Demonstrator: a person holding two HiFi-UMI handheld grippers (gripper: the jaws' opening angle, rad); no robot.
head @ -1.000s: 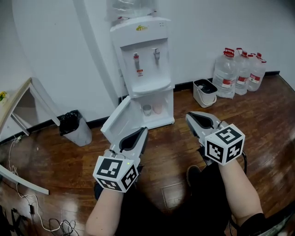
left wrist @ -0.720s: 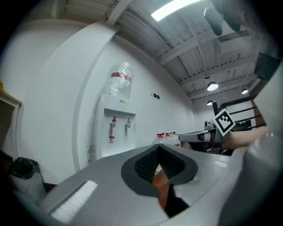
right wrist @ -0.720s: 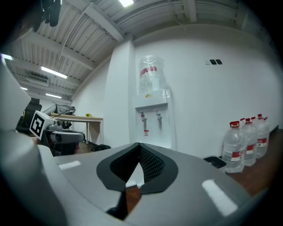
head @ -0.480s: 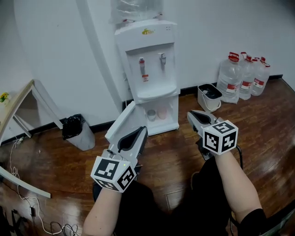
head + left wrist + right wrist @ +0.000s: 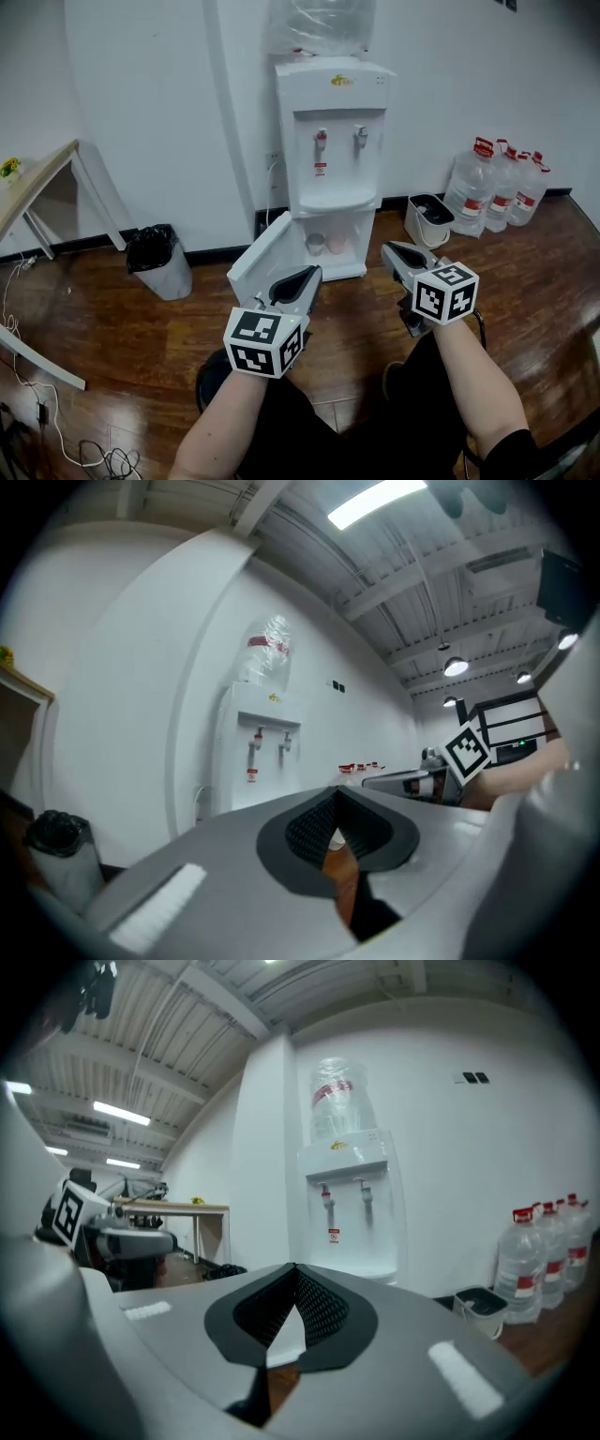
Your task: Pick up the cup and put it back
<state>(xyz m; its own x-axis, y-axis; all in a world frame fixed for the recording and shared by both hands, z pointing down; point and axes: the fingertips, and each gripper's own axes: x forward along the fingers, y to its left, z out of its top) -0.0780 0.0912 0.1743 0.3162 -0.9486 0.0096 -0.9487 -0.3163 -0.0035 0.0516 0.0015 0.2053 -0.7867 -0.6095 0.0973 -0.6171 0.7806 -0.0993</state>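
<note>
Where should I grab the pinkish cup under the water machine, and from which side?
Probably its round side wall, coming level from the front. The pinkish cup stands upright in the dispenser's low compartment, closed above and behind, with its door open and a grey cup close on its left.

The floor (image 5: 122, 309) is dark wood board, polished and glossy, and it mirrors the light. The water dispenser (image 5: 342, 122) is smooth white plastic; its top bottle (image 5: 319, 23) and the jugs (image 5: 487, 183) are clear plastic. The bin liner (image 5: 150, 246) is shiny black film. The left hand-held gripper (image 5: 307, 274) and right hand-held gripper (image 5: 391, 247) have matt grey shells and black pads (image 5: 323, 1312) with a fine rib.
</note>
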